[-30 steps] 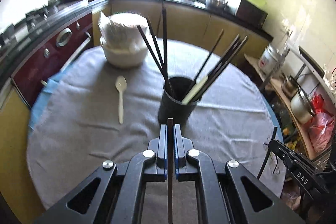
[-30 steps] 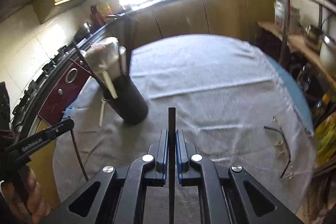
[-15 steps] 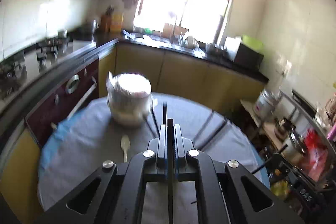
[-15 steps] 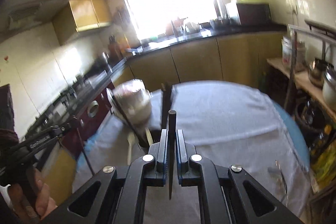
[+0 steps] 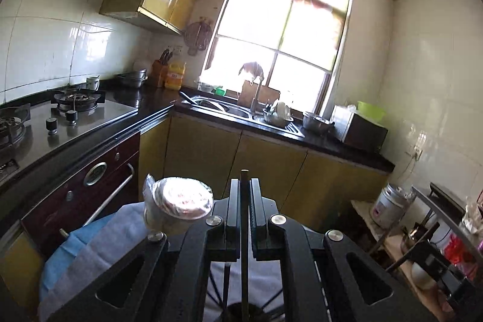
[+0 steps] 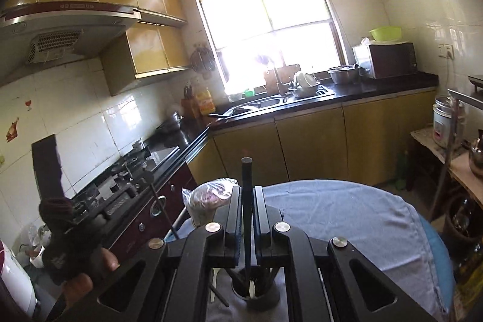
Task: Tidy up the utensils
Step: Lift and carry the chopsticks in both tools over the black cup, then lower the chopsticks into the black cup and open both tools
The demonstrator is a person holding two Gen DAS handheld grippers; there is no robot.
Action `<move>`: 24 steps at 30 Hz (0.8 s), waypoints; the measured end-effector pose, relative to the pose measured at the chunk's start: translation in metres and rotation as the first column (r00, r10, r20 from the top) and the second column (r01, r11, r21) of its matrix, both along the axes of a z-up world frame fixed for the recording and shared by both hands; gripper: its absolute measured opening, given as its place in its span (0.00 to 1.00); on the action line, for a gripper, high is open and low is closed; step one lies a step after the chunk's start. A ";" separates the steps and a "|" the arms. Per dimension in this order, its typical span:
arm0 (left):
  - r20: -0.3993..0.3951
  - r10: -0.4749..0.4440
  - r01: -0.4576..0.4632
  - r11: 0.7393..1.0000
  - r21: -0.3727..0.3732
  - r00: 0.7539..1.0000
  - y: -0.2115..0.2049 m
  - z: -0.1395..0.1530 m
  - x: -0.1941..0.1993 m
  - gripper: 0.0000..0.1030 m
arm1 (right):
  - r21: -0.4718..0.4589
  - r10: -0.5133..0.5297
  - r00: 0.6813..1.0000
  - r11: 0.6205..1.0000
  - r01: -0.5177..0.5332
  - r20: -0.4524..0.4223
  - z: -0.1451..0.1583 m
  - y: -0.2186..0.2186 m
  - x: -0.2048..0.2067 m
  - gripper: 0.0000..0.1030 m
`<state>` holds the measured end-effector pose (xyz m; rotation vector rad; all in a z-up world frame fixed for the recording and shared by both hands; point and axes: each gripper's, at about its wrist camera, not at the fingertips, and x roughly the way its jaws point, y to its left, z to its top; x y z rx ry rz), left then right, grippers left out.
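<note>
My left gripper (image 5: 244,189) is shut on a dark chopstick (image 5: 244,246) that runs down between the fingers toward the black utensil holder (image 5: 241,311), whose rim shows at the bottom edge with several chopsticks in it. My right gripper (image 6: 247,195) is shut on another dark chopstick (image 6: 247,201); its lower end reaches into the same black holder (image 6: 256,296), directly below. The holder contains several chopsticks and a pale utensil. The left gripper (image 6: 151,180) also shows at the left of the right wrist view, held in a hand.
The round table has a grey cloth (image 6: 347,219) over blue. A plastic-wrapped white bowl stack (image 5: 178,201) stands at the table's far left. A white spoon (image 6: 213,285) lies left of the holder. Yellow cabinets, a stove and a sink counter lie behind. A shelf with pots (image 5: 422,228) stands at the right.
Both grippers have tilted up and moved over the holder, each keeping its chopstick. The table has dropped out of most of the views and the holder now sits right under the fingers.
</note>
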<state>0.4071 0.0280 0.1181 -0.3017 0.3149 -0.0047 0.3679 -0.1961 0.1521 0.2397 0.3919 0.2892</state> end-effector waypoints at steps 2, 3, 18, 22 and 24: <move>0.013 0.008 -0.008 1.000 -0.003 1.000 0.000 -0.002 0.007 0.05 | 0.015 0.001 1.000 1.000 -0.001 -0.009 -0.004 -0.001 0.009 0.07; 0.022 0.016 -0.016 1.000 0.010 1.000 -0.002 -0.004 0.010 0.05 | 0.017 -0.001 1.000 1.000 0.001 -0.011 -0.006 -0.001 0.013 0.07; -0.042 0.027 -0.025 0.998 0.052 0.999 -0.017 -0.099 0.008 0.05 | -0.015 -0.012 0.990 1.000 0.010 -0.144 -0.104 0.002 0.038 0.07; -0.064 0.006 -0.004 0.999 0.035 0.998 -0.016 -0.094 0.005 0.05 | 0.010 -0.008 0.988 1.000 0.010 -0.154 -0.102 -0.007 0.035 0.07; -0.069 0.001 0.002 0.999 0.039 0.998 -0.016 -0.092 0.002 0.05 | 0.039 0.013 0.987 0.999 -0.007 -0.161 -0.101 -0.009 0.036 0.07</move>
